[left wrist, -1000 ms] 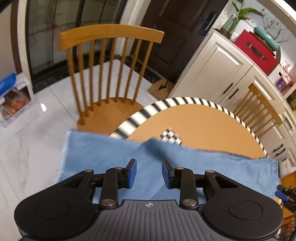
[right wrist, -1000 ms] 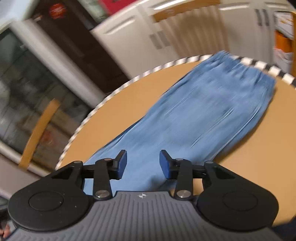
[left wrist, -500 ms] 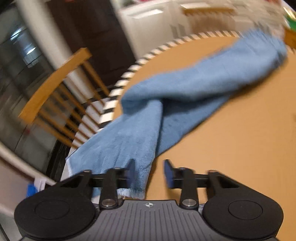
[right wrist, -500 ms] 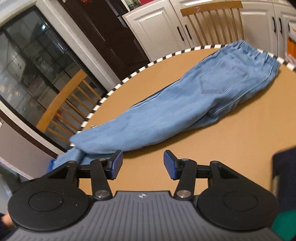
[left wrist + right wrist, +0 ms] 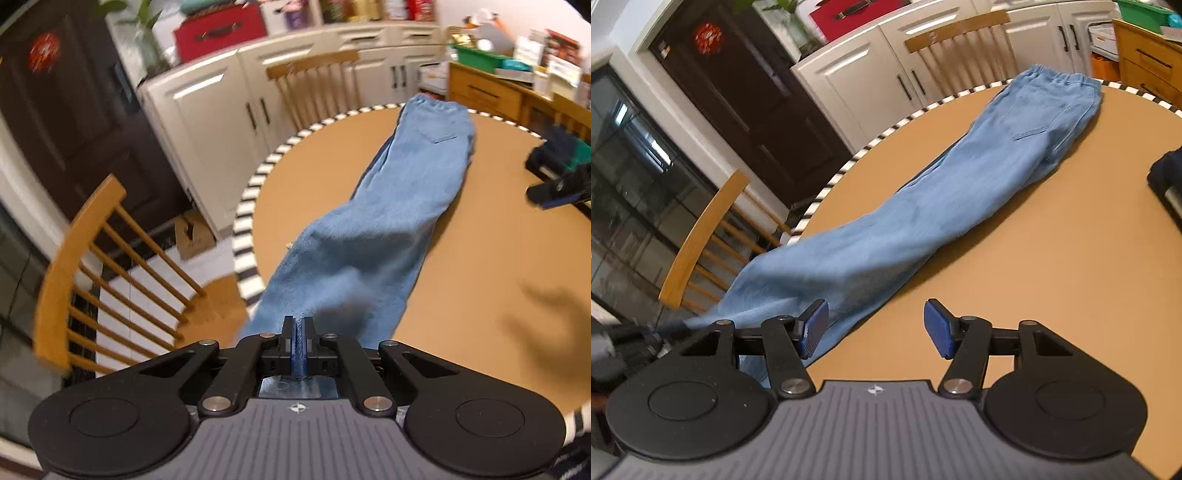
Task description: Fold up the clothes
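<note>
Both grippers had shifted since the earlier frames. Half a second before, the left gripper (image 5: 297,326) hung with its jaws apart over the hem of the jeans (image 5: 373,236); now its pads stood pressed together with a thin fold of blue denim pinched between them, and the cloth rose from the tabletop (image 5: 491,258) straight up to the fingers. A second before, the same gripper had looked across a spread of denim toward a chair (image 5: 103,266) beyond the table's edge, so its view had swung round to run along the length of the garment.

Meanwhile the right gripper (image 5: 876,328) had come off the trouser leg. Its jaws were opening, with bare tabletop and nothing else between the pads; the left pad sat just beside the near edge of the denim without clearly touching it.

The jeans lay lengthwise across the round tabletop, legs doubled one over the other, elastic waistband at the far rim and back pocket facing up. The hem end hung past the striped near rim by the chair, and that was the end the left gripper held.

For the task, this looked like the start of the crosswise fold: one corner of the hem was secured, the other not yet. The right gripper probably needed to take the hem's other corner before the end could be carried toward the waistband.
</note>
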### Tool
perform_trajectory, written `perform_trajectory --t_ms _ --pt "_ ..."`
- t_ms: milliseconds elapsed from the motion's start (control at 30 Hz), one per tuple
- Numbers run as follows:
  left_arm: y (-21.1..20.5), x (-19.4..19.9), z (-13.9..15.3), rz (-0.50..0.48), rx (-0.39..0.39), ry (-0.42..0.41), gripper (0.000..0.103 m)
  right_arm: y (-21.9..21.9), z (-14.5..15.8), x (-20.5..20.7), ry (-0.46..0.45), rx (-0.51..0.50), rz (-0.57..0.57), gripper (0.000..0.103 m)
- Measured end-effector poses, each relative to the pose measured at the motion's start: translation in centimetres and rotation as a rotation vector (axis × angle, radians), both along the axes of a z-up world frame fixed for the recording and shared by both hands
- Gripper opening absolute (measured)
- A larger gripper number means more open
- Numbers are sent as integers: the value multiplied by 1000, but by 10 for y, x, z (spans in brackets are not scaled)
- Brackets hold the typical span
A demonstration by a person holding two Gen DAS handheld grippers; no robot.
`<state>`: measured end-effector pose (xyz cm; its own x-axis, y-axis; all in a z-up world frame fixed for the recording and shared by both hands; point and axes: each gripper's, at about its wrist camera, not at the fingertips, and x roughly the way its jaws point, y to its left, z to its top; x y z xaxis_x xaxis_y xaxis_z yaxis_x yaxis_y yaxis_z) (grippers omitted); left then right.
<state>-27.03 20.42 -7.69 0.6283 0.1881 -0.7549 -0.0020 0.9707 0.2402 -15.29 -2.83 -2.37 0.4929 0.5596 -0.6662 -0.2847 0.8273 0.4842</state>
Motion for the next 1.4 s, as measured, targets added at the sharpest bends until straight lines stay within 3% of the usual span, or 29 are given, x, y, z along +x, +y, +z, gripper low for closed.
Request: perform_trajectory --t_ms 100,267,367,433,500,600,633,733,800,833,867,900,967,1100,1233,1333,1400 --pt "18 -13 1 -47 -32 24 3 13 0 -6 5 -24 -22 60" --pt "25 -22 -51 -33 -47 75 3 31 -6 -7 23 -50 -46 60" --pt "15 -33 -71 -54 -22 79 3 30 -18 -2 63 -18 -83 61" --pt "15 -34 -82 -54 -57 119 4 21 -28 6 82 33 -173 58" --pt "22 -37 -86 -31 -131 158 12 8 -39 17 140 116 -263 57" --pt "34 -40 -76 -1 -184 155 37 -7 -52 31 223 222 -341 57" --pt "38 -41 -66 1 -186 125 48 -7 -52 33 222 205 -337 57" --pt "53 -26 -38 -9 -232 3 57 -4 -52 40 208 138 -290 60" --pt "61 -3 -26 -19 -285 -60 54 -1 -56 46 213 134 -254 60" --pt "62 13 -27 -30 -320 -64 47 1 -59 51 220 139 -237 60" --pt "63 32 -32 -47 -364 -54 34 3 -62 54 233 151 -222 60" --pt "62 51 -41 -67 -402 -29 28 4 -67 57 246 160 -212 60" --pt "58 85 -61 -96 -405 33 24 7 -71 62 263 165 -193 60" --pt "53 123 -90 -133 -387 136 23 10 -75 66 270 154 -145 60" --pt "48 139 -107 -152 -380 206 30 9 -80 66 287 152 -130 60" --pt "43 142 -120 -158 -289 244 33 10 -81 67 298 149 -118 60" --pt "42 142 -128 -164 -287 275 39 11 -79 66 289 134 -100 60"
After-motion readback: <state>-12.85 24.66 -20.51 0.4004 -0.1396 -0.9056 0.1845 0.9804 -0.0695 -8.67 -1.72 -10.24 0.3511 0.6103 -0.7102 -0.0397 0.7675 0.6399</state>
